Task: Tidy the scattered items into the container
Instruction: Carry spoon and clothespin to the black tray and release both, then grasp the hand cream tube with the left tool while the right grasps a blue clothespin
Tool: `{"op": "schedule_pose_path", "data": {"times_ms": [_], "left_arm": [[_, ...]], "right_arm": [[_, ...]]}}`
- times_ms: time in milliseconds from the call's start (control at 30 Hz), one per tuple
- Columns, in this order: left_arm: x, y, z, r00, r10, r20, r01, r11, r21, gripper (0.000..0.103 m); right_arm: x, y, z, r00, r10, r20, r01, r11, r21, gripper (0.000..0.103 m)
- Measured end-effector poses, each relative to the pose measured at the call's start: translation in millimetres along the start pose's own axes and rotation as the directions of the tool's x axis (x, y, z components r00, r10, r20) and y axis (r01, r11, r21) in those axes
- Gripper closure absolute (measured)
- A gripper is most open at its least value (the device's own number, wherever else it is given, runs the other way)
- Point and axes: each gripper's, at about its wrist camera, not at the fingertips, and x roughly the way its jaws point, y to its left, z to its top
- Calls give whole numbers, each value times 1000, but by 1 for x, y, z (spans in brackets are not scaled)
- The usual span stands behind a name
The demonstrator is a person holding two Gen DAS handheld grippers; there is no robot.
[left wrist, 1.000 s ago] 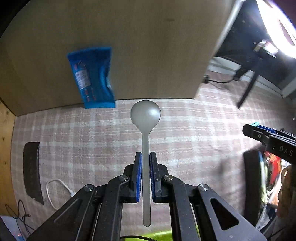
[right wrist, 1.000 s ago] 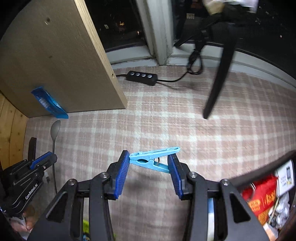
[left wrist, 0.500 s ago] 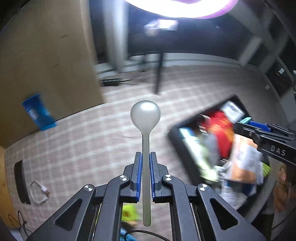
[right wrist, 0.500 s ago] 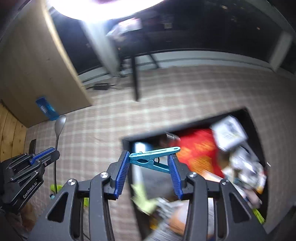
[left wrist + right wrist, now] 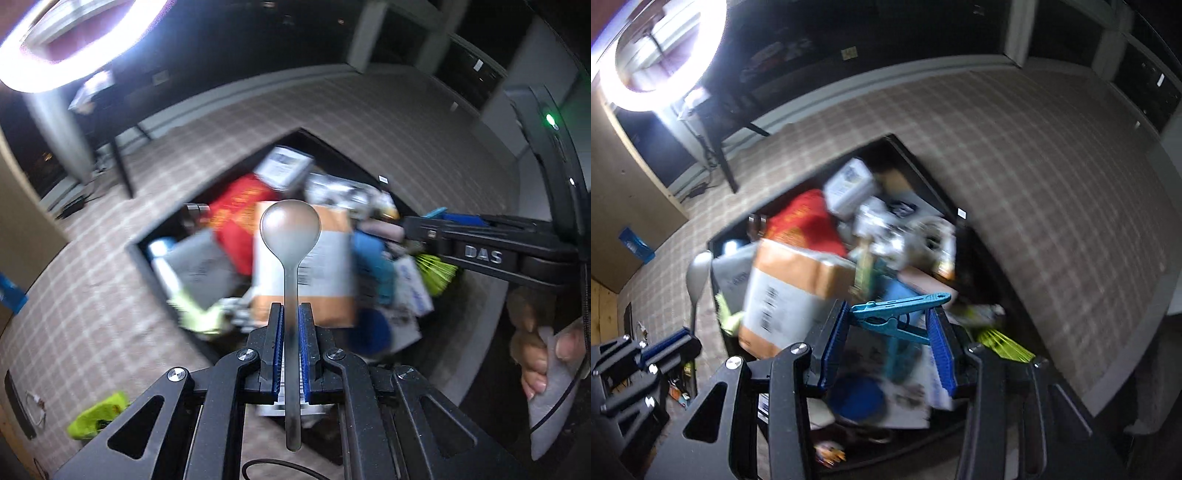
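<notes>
Over the nearly full bin [image 5: 162, 225]: left gripper [image 5: 290, 343] pinches a spoon [image 5: 290, 229], right gripper [image 5: 890, 328] clamps a clothespin [image 5: 897, 314] (green wrapper [image 5: 96, 414] left on the floor).

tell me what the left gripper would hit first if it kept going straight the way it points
Probably the orange and white packet lying on top of the pile in the black container. The left gripper, shut on the spoon, points down at it, so the spoon's bowl would likely touch first. Depth is hard to judge through the blur.
</notes>
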Motion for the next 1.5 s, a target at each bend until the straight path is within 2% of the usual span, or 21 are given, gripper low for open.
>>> {"op": "schedule_pose_path", "data": {"times_ms": [133,367,433,467,600,767,1033,1233,1367,1500], "left_arm": [[6,-33,-1,1000,-18,-13,19,998,54,96],[15,-61,1,999,-30,-35,33,995,97,95],[18,-61,4,998,-32,-48,36,996,80,83],[20,-60,5,997,-42,-60,46,997,67,70],[16,-55,6,999,-22,-37,24,997,68,71],[10,-43,2,1000,-12,-29,14,999,47,72],[-8,5,-20,999,34,-3,-34,999,-34,72],[-32,74,-56,994,109,17,-106,987,-118,72],[-49,133,-91,986,164,10,-159,966,-205,72],[-65,198,-132,974,228,-13,-221,923,-314,72]], "right_arm": [[-3,-20,-10,1000,-6,-3,6,1000,28,61],[-4,-40,-17,1000,-2,-8,3,999,44,61],[-3,-41,-17,1000,12,-10,-11,999,33,61],[-3,-43,-16,1000,22,-11,-21,999,33,60],[-6,-46,-16,999,40,-7,-40,998,47,52],[-9,-48,-14,999,37,7,-37,998,48,52],[-13,-19,-15,997,67,30,-67,998,-8,52],[-22,34,-27,992,120,46,-114,986,-121,52],[-26,77,-43,983,181,33,-172,966,-195,52],[-19,129,-64,975,223,-8,-215,934,-285,52]]}}
